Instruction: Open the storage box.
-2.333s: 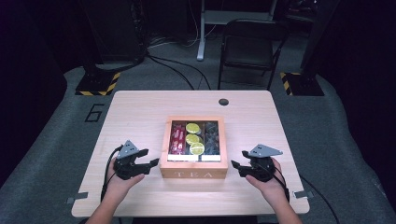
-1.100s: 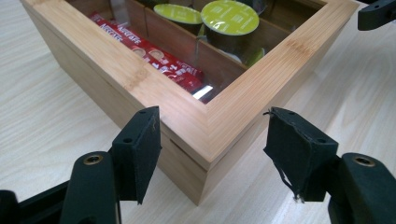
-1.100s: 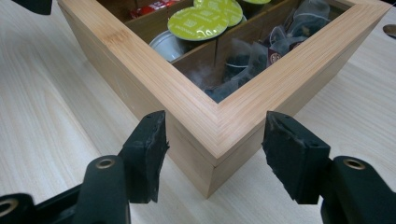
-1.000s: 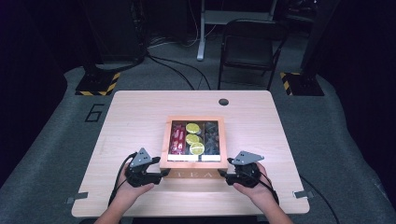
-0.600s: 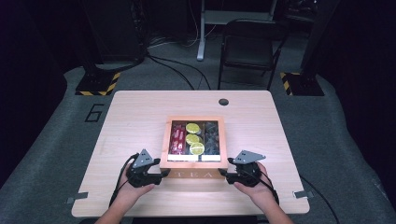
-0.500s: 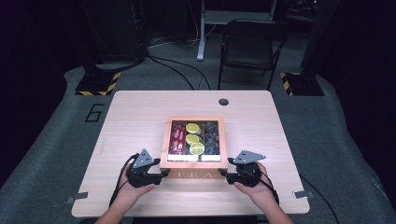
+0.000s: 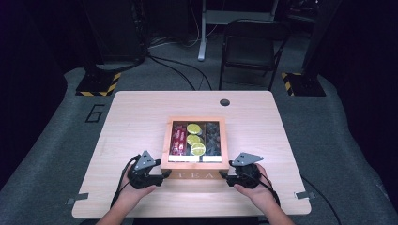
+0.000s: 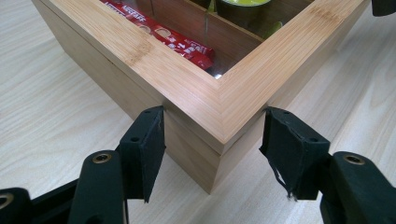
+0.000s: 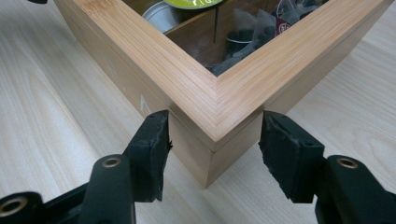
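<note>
High view: the wooden tea box [image 7: 195, 143] sits mid-table [image 7: 141, 112], lid shut, its near corners between the spread jaws of the left gripper [image 7: 162, 174] and right gripper [image 7: 224, 176]. Each straddles a corner at the lid seam, pads touching or just beside the wood, gripping nothing. Nothing blocks them

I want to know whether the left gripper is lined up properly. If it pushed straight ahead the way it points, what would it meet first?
The near corner of the wooden tea box. The left gripper straddles that corner with its fingers open on either side, so the box's vertical edge lies directly ahead, very close.
</note>
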`<state>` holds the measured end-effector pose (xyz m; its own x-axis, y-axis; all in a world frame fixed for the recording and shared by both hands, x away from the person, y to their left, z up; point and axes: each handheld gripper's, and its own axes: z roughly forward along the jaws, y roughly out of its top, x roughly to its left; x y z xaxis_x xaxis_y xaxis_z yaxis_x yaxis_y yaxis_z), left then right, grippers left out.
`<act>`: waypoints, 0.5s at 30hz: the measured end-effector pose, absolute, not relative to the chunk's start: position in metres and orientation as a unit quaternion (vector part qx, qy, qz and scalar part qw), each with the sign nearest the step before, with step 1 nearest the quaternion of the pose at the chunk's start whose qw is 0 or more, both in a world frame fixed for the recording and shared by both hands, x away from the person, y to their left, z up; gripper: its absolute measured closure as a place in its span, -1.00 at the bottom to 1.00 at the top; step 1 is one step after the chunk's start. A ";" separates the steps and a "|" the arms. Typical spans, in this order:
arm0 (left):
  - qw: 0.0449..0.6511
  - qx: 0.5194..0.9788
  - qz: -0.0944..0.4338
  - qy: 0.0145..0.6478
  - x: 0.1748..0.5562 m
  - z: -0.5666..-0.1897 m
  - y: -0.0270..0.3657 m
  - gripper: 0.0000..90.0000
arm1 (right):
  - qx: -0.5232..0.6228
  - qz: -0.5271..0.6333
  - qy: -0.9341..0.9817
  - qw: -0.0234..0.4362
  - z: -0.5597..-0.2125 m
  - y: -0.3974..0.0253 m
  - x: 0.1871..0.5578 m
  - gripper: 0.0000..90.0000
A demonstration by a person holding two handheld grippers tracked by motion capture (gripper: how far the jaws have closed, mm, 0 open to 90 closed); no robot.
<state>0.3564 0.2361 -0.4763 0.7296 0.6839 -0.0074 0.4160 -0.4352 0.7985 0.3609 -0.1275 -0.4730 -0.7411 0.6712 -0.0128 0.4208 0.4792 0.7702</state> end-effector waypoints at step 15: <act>0.416 0.830 0.161 0.334 0.357 -0.475 0.235 -0.12 | 0.325 0.402 0.841 0.157 -0.470 -0.129 0.362 -0.03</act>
<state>0.3572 0.2353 -0.4747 0.7248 0.6889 -0.0102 0.4200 -0.4300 0.7992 0.3616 -0.1285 -0.4702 -0.7388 0.6739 -0.0028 0.4216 0.4654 0.7782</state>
